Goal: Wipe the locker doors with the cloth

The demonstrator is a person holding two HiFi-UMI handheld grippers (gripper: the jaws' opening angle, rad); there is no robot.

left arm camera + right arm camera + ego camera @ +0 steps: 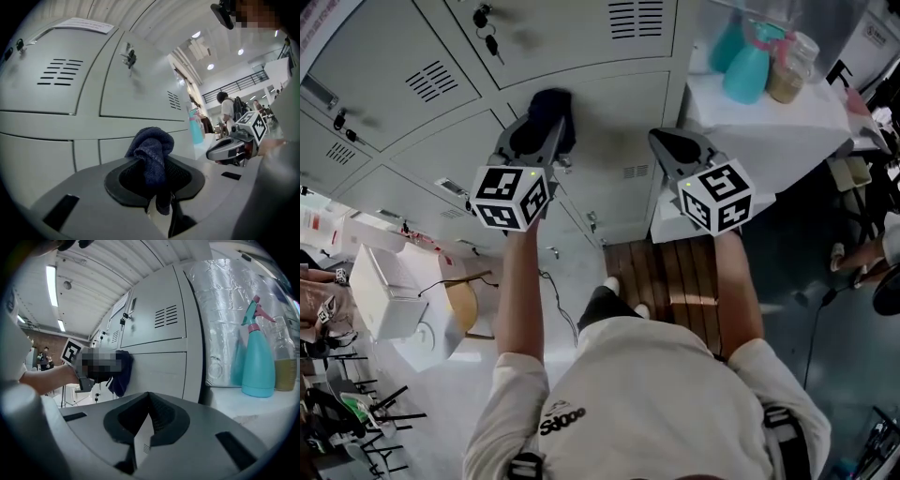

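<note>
Closest to the lens, white shirt (656, 403) and two bare forearms, stretched toward the lockers (609, 37). Up at a lower door (619, 122) of the lockers, left gripper (540, 142), clamped on a dark blue cloth (151, 150). Bunched between the jaws, with a lump rising past the tips and a tail hanging below the pinch. From the right gripper view, cloth at the door's face and seemingly touching it, just under the seam with the locker row above.

Level with it, toward the lockers' right edge, right gripper (149, 401): jaws closed together, nothing between.

Dangling from a lock on an upper locker, keys (130, 57), beside louvred vents.

Just right of the lockers, white table (787, 122). On it, upright, a teal spray bottle (257, 357) with pink trigger, and just beside that a clear jar (285, 364) of yellowish liquid. Behind both, silver foil (225, 310), next to the lockers' side wall.

At the lockers' foot, wooden slats (675, 272) under the person's feet. Left of the lockers, white box (384, 291), well apart from both grippers.
</note>
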